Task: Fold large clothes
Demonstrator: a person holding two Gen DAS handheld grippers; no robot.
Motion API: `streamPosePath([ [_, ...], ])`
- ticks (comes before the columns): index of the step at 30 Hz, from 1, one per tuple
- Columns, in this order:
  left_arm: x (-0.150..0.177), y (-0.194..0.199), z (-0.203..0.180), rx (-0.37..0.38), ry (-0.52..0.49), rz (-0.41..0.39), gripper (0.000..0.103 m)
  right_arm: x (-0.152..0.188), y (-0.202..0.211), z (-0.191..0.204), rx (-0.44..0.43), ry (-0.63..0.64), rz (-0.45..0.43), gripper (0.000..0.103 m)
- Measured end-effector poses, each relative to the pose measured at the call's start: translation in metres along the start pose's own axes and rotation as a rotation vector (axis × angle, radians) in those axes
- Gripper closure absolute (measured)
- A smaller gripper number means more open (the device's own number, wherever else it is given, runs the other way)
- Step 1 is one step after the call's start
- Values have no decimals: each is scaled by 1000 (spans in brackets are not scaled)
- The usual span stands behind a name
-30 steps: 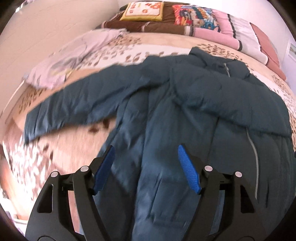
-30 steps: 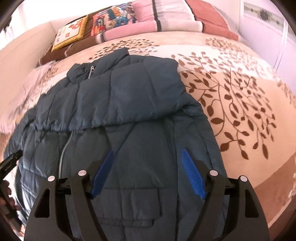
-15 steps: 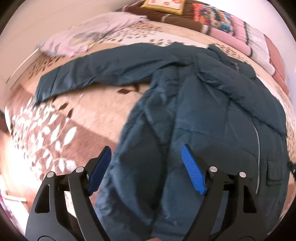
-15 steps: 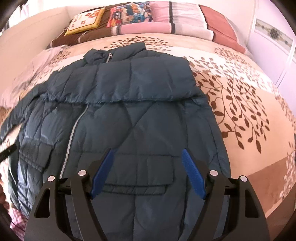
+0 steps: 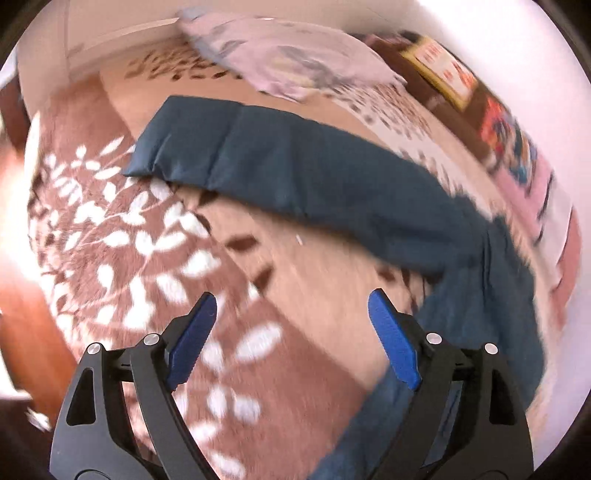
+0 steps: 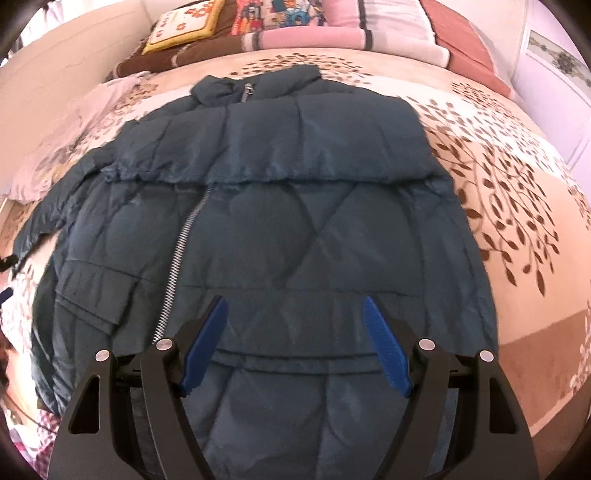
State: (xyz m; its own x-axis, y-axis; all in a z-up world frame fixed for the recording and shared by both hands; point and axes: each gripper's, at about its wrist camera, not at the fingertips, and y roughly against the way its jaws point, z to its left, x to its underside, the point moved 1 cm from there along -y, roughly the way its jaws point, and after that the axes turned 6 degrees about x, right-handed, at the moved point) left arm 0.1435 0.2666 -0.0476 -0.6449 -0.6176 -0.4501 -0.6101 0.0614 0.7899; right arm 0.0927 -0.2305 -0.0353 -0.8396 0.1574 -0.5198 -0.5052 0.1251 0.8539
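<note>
So there's a dark teal puffer jacket [image 6: 280,221] lying front-up on the bed [image 6: 517,192], zipped, collar pointing at the pillows. One sleeve [image 5: 295,173] is stretched out flat to the side across the leaf-print bedspread, shown in the left wrist view, cuff end nearest the bed's edge.

The left hand-held gripper [image 5: 291,332] has its blue pads spread wide with nothing between them, over bare bedspread just beside the jacket's side edge. That view is pretty blurry. The right hand-held gripper [image 6: 295,339] is also spread apart and empty, sitting over the lower front of the jacket near the hem, just right of the zipper [image 6: 181,251].

Around it: a crumpled pale lilac cloth [image 5: 295,59] beyond the sleeve near the wall, a yellow-bordered cushion [image 6: 184,26] with orange flowers, a colourful cartoon-print pillow [image 6: 280,14], and pink-and-white striped pillows [image 6: 388,33] at the head. No readable writing or brand anywhere.
</note>
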Motion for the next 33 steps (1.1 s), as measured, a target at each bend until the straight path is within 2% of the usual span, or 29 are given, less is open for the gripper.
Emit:
streamPosePath([
  [3,-19,-12,23,54,120,-17,19,-6,-1,7,-18,1,-13,29],
  [7,-40,-38,51,164,321,-11,19,-14,-4,20,-29,27,-21,29],
  [10,-46,-56,58,174,393,2,19,-18,-7,31,-57,48,-10,29],
  [14,-54,-64,59,184,452,-30,19,-19,-13,42,-89,57,32,29],
  [16,-60,-65,56,200,435,-64,27,-19,-15,43,-105,43,41,29],
  [17,-63,-67,54,209,426,-69,38,-19,-15,43,-114,41,40,29],
  [19,-67,-72,53,216,424,-64,41,-19,-12,45,-125,56,30,30],
  [22,-71,-78,57,194,431,-63,62,-19,-8,47,-130,76,8,30],
  [24,-73,-82,64,183,434,-64,94,-19,-7,48,-135,77,2,31],
  [26,-73,-79,70,196,432,-76,98,-19,-6,47,-143,77,0,32],
  [28,-73,-67,63,173,363,-119,99,-19,-6,47,-145,81,1,33],
  [30,-76,-47,41,133,227,-190,100,-19,-6,46,-151,77,3,34],
  [33,-82,-16,1,121,32,-281,100,-18,-4,42,-160,58,-5,34],
])
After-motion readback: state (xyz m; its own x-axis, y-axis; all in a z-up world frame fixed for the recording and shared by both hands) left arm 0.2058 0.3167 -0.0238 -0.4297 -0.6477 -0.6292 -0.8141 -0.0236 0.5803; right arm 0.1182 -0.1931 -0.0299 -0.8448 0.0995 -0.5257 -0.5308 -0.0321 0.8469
